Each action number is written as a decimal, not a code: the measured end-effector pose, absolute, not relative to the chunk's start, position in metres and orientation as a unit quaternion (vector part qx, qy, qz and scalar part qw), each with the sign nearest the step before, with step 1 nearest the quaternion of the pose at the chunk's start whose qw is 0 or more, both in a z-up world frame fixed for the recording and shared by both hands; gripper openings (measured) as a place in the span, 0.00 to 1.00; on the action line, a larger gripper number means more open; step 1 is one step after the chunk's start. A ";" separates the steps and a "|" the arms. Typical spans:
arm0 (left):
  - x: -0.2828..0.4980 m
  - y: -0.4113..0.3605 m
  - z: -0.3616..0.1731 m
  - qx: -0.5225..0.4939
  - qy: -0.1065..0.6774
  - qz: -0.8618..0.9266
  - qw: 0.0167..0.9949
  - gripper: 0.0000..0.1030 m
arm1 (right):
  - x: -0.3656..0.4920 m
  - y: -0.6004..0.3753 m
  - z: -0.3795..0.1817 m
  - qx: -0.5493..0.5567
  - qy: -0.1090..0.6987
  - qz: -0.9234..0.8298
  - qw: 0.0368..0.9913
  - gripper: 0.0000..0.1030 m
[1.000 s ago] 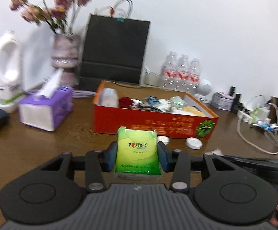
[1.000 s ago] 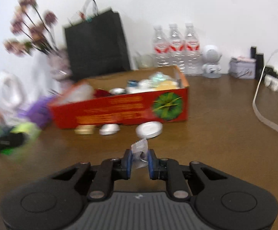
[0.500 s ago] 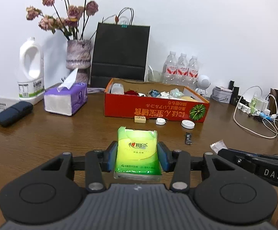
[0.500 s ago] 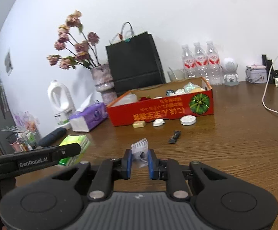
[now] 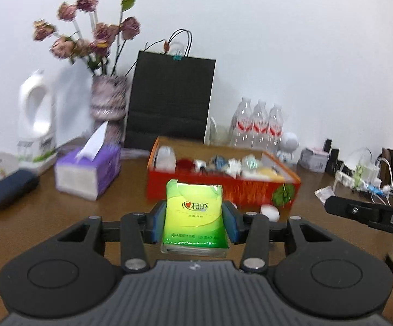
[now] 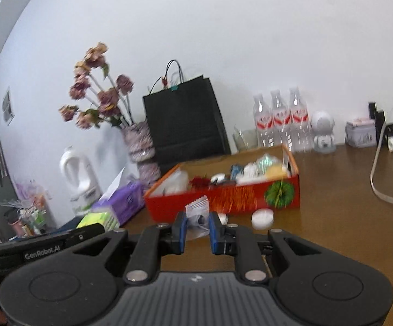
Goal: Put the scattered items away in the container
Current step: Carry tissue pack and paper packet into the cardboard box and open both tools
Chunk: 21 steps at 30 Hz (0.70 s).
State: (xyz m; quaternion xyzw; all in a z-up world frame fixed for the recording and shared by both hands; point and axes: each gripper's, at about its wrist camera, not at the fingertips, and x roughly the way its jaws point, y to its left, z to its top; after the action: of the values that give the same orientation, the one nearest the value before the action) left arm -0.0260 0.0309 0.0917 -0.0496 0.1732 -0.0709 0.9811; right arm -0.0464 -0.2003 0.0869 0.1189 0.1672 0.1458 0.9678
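The left gripper (image 5: 195, 217) pinches a green tissue pack (image 5: 193, 214) upright between its blue fingers (image 5: 157, 224), held above the brown tabletop (image 5: 33, 225) just short of the red cardboard box (image 5: 223, 187). The right gripper (image 6: 197, 231) has its fingers (image 6: 179, 231) nearly together on a small clear sachet (image 6: 197, 214) with a white serrated top edge, also lifted off the tabletop and facing the same box. The box already holds a jumble of small things: a white jar, something dark red, and crumpled wrappers. A white round lid (image 6: 262, 217) lies on the tabletop just before the box's front wall. Left of the box sits a purple tissue box (image 5: 88, 174), with a vase of dried flowers (image 5: 109, 97) and a black paper bag (image 5: 169, 100) behind. Three water bottles (image 5: 259, 125) stand by the wall.
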 end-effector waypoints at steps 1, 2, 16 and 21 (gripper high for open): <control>-0.008 0.031 0.096 -0.051 0.176 -0.076 0.980 0.43 | -0.032 -0.201 0.091 0.120 0.170 0.149 0.967 0.15; 0.012 0.030 0.099 -0.053 0.181 -0.080 0.979 0.43 | -0.015 -0.202 0.096 0.123 0.176 0.154 0.964 0.15; 0.232 0.002 0.051 -0.003 0.282 -0.059 0.958 0.44 | 0.259 -0.181 0.070 0.093 0.334 0.151 0.926 0.16; 0.240 -0.003 0.041 0.011 0.274 -0.064 0.960 0.52 | 0.299 -0.165 0.040 0.063 0.367 0.142 0.917 0.16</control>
State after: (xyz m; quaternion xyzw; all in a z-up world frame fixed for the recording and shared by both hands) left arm 0.2400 -0.0028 0.0410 0.0112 0.2736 -0.0638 0.9597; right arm 0.2992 -0.1649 0.0400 0.0635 0.3673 0.1423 0.9170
